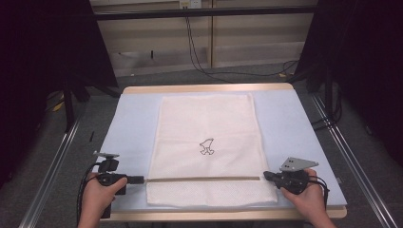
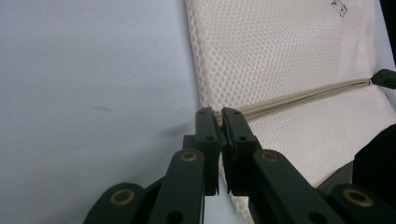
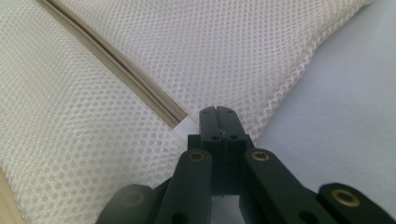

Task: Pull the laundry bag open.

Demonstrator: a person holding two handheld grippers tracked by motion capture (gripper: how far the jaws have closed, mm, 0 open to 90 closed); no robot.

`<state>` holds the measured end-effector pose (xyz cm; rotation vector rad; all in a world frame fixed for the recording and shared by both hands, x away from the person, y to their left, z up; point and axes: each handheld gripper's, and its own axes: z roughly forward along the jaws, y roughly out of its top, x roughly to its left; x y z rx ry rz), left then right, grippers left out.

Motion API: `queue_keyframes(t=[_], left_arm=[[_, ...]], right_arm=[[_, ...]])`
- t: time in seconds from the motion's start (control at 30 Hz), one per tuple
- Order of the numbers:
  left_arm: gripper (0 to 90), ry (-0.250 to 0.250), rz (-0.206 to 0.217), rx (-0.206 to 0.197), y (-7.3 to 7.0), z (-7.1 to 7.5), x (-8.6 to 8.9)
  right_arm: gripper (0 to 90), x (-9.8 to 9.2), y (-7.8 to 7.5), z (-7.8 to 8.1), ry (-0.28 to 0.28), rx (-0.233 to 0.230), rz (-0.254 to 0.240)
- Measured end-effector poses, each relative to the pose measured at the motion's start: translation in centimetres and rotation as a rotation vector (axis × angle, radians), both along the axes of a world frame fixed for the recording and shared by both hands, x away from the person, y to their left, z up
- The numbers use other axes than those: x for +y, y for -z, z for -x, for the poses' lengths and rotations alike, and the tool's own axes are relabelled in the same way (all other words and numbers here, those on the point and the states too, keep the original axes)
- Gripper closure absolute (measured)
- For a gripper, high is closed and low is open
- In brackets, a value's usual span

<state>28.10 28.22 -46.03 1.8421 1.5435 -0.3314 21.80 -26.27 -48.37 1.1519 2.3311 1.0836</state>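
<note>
One pale blue counter (image 1: 285,123) carries everything you are working on, and most of its middle is covered by the white mesh laundry bag (image 1: 206,118). That bag lies flat with its long axis running away from you, the small dark printed figure (image 1: 206,147) near its centre. Across the near end, at right angles to that axis, runs the beige zipper (image 1: 204,179), stretched straight from your left side to your right. Your left gripper (image 1: 138,180) sits at the bag's left edge, its fingers (image 2: 236,128) pinched shut on the zipper's left end. Your right gripper (image 1: 267,176) sits at the right edge, fingers (image 3: 226,126) closed tight on the zipper's right end beside a small white tab (image 3: 187,125)
</note>
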Motion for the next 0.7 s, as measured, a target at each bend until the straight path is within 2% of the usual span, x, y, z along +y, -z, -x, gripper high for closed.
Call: queue_keyframes(t=[0.07, 0.13, 0.17, 0.2, 0.23, 0.27, 0.3, 0.33, 0.37, 0.43, 0.47, 0.57, 0.63, 0.7], left_arm=[[86.0, -0.005, 0.019, 0.000, 0.0, 0.0, 0.1], [85.8, 0.017, 0.008, -0.044, -0.3, 0.0, 0.2], [84.3, -0.003, -0.032, -0.090, -0.5, 0.0, 0.3], [75.3, -0.013, -0.071, -0.161, -0.8, -0.1, 0.6], [58.2, -0.003, -0.072, -0.239, -1.0, -0.2, 0.9], [47.4, -0.017, -0.080, -0.303, -1.2, -0.3, 1.3], [40.9, -0.048, -0.127, -0.361, -1.3, -0.3, 1.6], [37.1, -0.066, -0.194, -0.381, -1.4, -0.4, 1.8], [35.5, -0.095, -0.249, -0.395, -1.4, -0.5, 2.0], [28.2, -0.119, -0.313, -0.417, -1.0, -0.9, 2.3], [25.8, -0.131, -0.321, -0.410, -0.9, -1.0, 2.5], [25.3, -0.140, -0.328, -0.394, -0.4, -1.1, 2.6], [22.8, -0.126, -0.345, -0.365, -0.3, -1.4, 2.7], [22.2, -0.106, -0.374, -0.372, -0.2, -1.5, 2.6]], right_arm=[[90.0, -0.1, 0.1, 0.0, -0.005, -0.001, -0.011], [90.0, -0.2, 0.1, 0.0, 0.003, 0.004, -0.030], [90.0, -0.3, 0.1, 0.0, 0.004, 0.008, -0.034], [90.0, -0.5, -0.1, 0.0, 0.017, 0.010, -0.039], [90.0, -0.9, -0.4, 0.0, 0.026, -0.008, -0.049], [80.0, -1.4, -0.7, 0.0, 0.045, -0.042, -0.083], [64.9, -2.0, -1.2, 0.0, 0.100, -0.069, -0.109], [54.5, -2.6, -1.6, -0.1, 0.149, -0.086, -0.108], [48.4, -3.2, -1.9, -0.1, 0.182, -0.103, -0.094], [34.4, -4.2, -2.1, -0.2, 0.246, -0.130, -0.060], [29.2, -4.5, -2.0, -0.2, 0.257, -0.129, -0.049], [23.1, -5.2, -1.6, -0.3, 0.287, -0.111, -0.064], [18.5, -5.4, -1.5, -0.5, 0.299, -0.091, -0.063], [16.7, -5.5, -1.4, -0.6, 0.297, -0.086, -0.061]])
